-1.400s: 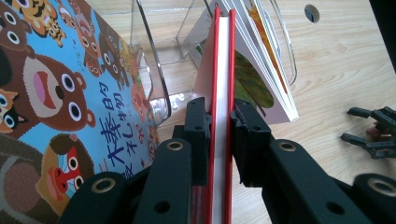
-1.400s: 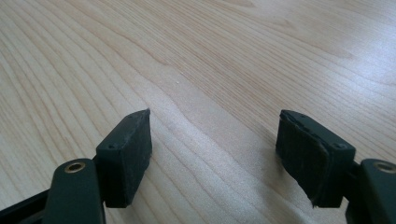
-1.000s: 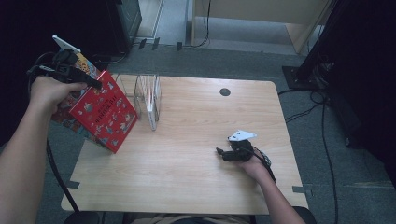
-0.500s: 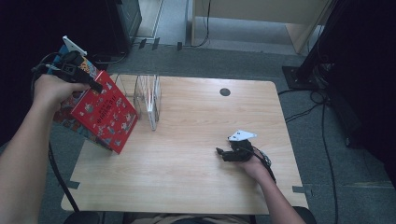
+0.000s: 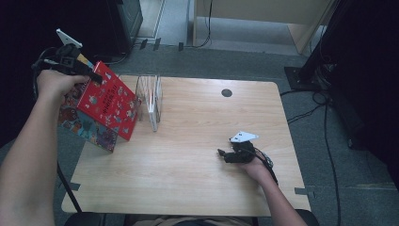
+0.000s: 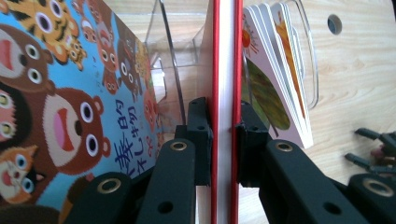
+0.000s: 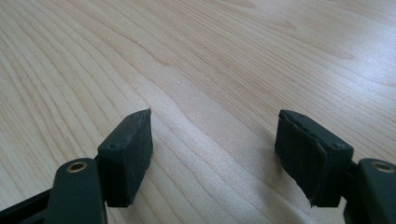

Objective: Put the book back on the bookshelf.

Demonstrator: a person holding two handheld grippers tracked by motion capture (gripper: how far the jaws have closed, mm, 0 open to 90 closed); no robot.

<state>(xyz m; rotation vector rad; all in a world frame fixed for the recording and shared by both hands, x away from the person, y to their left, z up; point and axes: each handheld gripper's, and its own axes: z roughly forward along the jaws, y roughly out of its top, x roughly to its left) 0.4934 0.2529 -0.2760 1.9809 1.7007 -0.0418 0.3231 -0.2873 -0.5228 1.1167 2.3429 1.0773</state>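
- Red picture book hung tilted in the air over the left edge of the counter, just left of the clear rack; in the left gripper view its red covers and white page block ran edge-on between the fingers.
- Counter of pale wood carried the rack at its far left and a small dark round hole near the far edge.
- Second book, blue-covered with cartoon bears and tigers, sat close behind and below the red one, at the counter's left edge; whether it was held too I could not tell.
- Clear rack stood upright on the counter, with a white-edged board book resting in it.
- Left gripper was raised beyond the counter's left corner, its fingers having just closed further and clamped on the red book's edge from both sides.
- Right gripper lay low on the counter at the near right, well apart from the books, its fingers spread apart over bare wood with nothing between them.
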